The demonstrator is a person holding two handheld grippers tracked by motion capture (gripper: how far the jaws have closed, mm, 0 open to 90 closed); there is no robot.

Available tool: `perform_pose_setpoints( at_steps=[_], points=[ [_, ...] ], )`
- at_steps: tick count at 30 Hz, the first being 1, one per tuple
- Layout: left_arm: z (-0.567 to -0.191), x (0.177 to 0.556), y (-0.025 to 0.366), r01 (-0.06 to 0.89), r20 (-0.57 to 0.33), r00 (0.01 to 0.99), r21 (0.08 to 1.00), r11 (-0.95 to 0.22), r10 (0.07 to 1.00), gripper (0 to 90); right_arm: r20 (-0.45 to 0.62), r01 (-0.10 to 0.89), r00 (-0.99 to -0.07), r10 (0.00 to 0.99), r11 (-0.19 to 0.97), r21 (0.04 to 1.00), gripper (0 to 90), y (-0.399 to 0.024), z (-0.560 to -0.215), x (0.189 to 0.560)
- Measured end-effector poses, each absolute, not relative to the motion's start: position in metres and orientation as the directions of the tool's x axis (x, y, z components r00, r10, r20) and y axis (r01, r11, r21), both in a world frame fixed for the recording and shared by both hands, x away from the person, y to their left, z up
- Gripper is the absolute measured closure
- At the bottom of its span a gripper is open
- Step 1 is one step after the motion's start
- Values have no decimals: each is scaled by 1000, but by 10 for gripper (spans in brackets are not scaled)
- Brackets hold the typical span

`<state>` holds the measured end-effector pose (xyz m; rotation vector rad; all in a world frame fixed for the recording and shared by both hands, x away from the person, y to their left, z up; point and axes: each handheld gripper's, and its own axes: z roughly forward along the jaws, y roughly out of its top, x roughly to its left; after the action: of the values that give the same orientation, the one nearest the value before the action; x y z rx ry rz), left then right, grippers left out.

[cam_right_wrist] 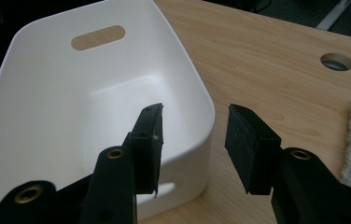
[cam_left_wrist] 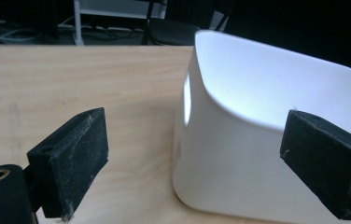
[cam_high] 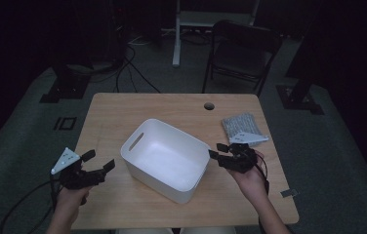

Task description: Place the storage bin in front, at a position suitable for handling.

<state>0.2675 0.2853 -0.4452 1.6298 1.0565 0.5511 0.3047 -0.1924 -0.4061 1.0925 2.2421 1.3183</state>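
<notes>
Two grippers flank the white bin [cam_high: 166, 158] at table centre: right gripper [cam_high: 222, 151], jaws apart and empty, straddles its three-o'clock rim; left gripper [cam_high: 98, 162], agape, waits at nine.

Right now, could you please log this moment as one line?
bin: empty | left gripper: open beside bin | right gripper: open at rim | cloth: on table

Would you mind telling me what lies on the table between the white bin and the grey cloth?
In the high view, the right gripper hangs over that stretch, jaws open at the white bin's rim; the grey cloth lies beyond it, and the table there is otherwise bare wood.
</notes>
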Motion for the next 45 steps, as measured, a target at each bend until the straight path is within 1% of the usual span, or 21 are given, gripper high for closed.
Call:
perform_pose_setpoints(
  at_steps=[4,6,9,12,15,20,22,23,24,25,27,28,29,30,32,36,37,39,40,43,45],
  points=[
    [-428,283,284,351,-140,518,934,-60,844,80,125,461,-629,767,238,855,485,-198,-405,294],
    [-422,291,280,339,-115,534,937,-87,837,80,160,471,-613,774,195,860,462,-200,-406,289],
    [-417,304,271,317,-58,563,936,-151,824,80,179,480,-585,791,160,862,428,-200,-410,286],
    [-417,317,262,337,-44,579,922,-190,814,80,199,489,-569,798,133,862,429,-200,-416,284],
    [-421,323,252,334,-39,629,915,-224,777,80,241,506,-558,794,96,857,413,-196,-420,284],
    [-428,330,244,332,-35,644,913,-237,765,80,228,509,-527,819,89,856,403,-183,-425,284],
    [-429,331,243,345,-41,649,906,-246,760,80,241,516,-523,817,79,853,399,-179,-427,283],
    [-429,331,244,344,-38,647,906,-248,762,113,236,513,-522,820,81,855,399,-177,-428,282],
    [-429,331,245,342,-29,645,905,-255,764,177,227,510,-523,822,87,856,400,-175,-429,281],
    [-429,332,245,349,-24,645,899,-266,764,178,218,507,-519,827,93,857,400,-173,-429,280],
    [-430,333,246,356,-14,632,893,-275,775,242,211,506,-516,830,96,857,398,-171,-430,280],
    [-431,334,246,360,-10,638,887,-287,770,249,215,508,-510,833,91,856,398,-170,-430,280],
    [-433,334,246,365,-6,637,883,-295,771,299,216,508,-508,834,87,857,399,-169,-431,279],
    [-435,334,247,357,4,631,886,-295,776,312,215,508,-507,835,88,857,397,-167,-431,279],
    [-438,335,249,368,-18,634,887,-281,773,398,199,500,-496,845,91,861,397,-164,-431,279],
    [-444,336,247,384,-30,628,881,-276,778,441,199,505,-493,847,92,858,390,-159,-436,283],
    [-444,336,247,387,-34,628,881,-273,777,480,187,501,-484,855,95,860,383,-158,-437,284],
    [-446,337,247,394,-48,615,884,-253,787,496,181,500,-474,862,93,861,384,-157,-439,286],
    [-447,338,247,398,-64,615,885,-240,786,528,183,506,-469,864,93,858,387,-157,-440,288],
    [-448,340,244,401,-60,597,886,-233,800,555,185,518,-456,871,90,851,417,-159,-445,292],
    [-450,343,241,409,-66,594,883,-230,802,572,200,527,-464,863,86,846,492,-161,-447,294]
  ],
)
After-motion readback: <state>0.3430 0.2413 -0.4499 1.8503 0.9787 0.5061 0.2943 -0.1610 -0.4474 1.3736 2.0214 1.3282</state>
